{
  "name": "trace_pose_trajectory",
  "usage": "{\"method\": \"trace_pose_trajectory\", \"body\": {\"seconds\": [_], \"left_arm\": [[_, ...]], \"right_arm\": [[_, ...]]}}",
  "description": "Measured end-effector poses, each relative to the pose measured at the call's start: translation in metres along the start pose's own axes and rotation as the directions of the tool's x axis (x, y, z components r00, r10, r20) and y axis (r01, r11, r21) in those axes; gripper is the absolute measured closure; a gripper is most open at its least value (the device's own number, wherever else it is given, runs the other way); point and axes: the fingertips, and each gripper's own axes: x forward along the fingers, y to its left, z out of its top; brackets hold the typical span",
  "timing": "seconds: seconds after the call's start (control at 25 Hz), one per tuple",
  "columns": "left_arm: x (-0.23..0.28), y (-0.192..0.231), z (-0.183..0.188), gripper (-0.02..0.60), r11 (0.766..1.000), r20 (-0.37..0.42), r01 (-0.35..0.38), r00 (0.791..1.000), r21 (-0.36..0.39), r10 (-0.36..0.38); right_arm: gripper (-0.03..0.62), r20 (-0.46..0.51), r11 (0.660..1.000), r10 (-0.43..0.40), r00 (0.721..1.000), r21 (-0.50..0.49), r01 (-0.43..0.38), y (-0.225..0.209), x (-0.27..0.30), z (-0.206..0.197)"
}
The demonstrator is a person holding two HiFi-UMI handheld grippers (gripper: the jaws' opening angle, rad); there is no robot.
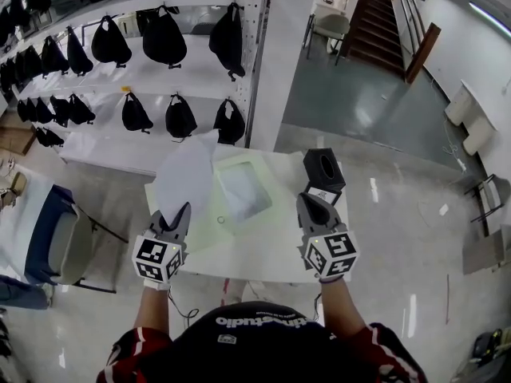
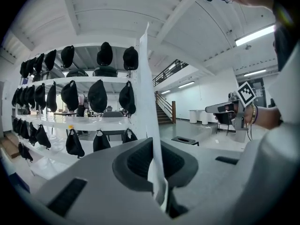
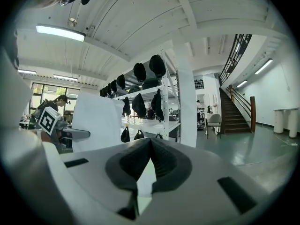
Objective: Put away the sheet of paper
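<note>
L gripper clamped on sheet of paper, which stands up fwd of its tips, over table. R gripper closed, empty; black box just ahead.

The sheet is plain white and blank. It stands nearly upright over the left end of the table, and its lower edge is pinched between the closed jaws of the left gripper. It bows slightly across its width, and its upper right corner rises to a point. Seen from the left gripper view, it is an edge-on strip.
</note>
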Motion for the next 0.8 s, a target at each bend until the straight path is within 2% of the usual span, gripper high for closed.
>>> {"method": "trace_pose_trajectory", "body": {"seconds": [0.52,0.8], "left_arm": [[0.049,-0.004,-0.01,0.577,0.992,-0.031,0.075,0.996,-0.101,-0.078],[0.071,-0.002,-0.024,0.577,0.971,-0.043,0.114,0.991,-0.211,-0.125]], "right_arm": [[0.602,-0.011,1.0,0.009,1.0,0.008,-0.009,-0.014,0.014,-0.006],[0.6,-0.035,1.0,0.011,0.999,0.012,-0.011,-0.016,0.015,-0.015]]}}
